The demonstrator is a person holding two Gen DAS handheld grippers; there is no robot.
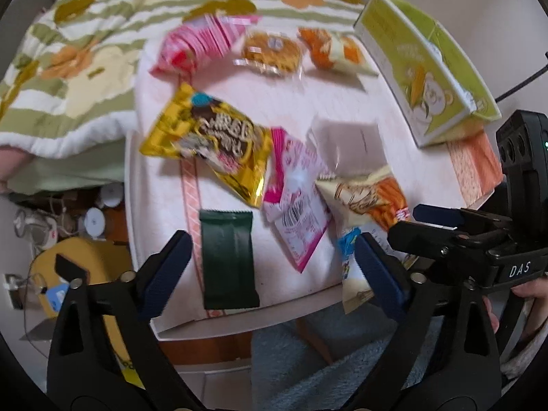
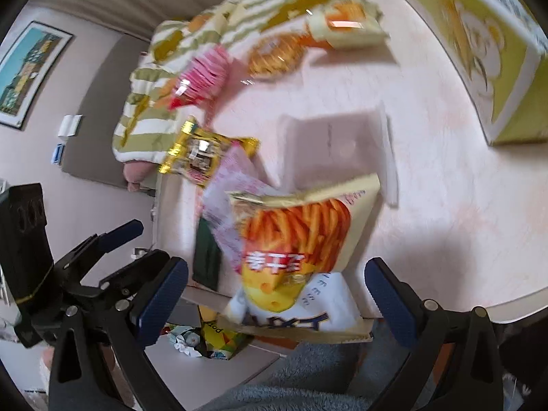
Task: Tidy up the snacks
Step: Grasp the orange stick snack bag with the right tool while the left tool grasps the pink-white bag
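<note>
Two handheld grippers are hanging over a pale pink table [image 1: 404, 167] scattered with snacks. The left gripper [image 1: 274, 267] is hovering with its jaws spread wide and holding nothing; a dark green wrapped bar [image 1: 227, 260] is lying just ahead of its fingers, toward 12 o'clock. A gold packet [image 1: 209, 140] is sitting at 11 o'clock from that bar, and a pink-and-white packet [image 1: 298, 212] is lying at 2 o'clock from it.

The right gripper [image 2: 277, 294] is also standing open and empty, with a fries bag [image 2: 301, 250] lying between and just ahead of its fingers, overhanging the table's near edge. A small white open box [image 2: 339, 144] is sitting at 12 o'clock beyond the bag. A lime-green carton [image 1: 428, 65] is resting at the table's 2 o'clock corner. Three more snacks, including a pink striped packet [image 1: 198, 44], are lining the far edge beside a striped quilt [image 1: 68, 68].
</note>
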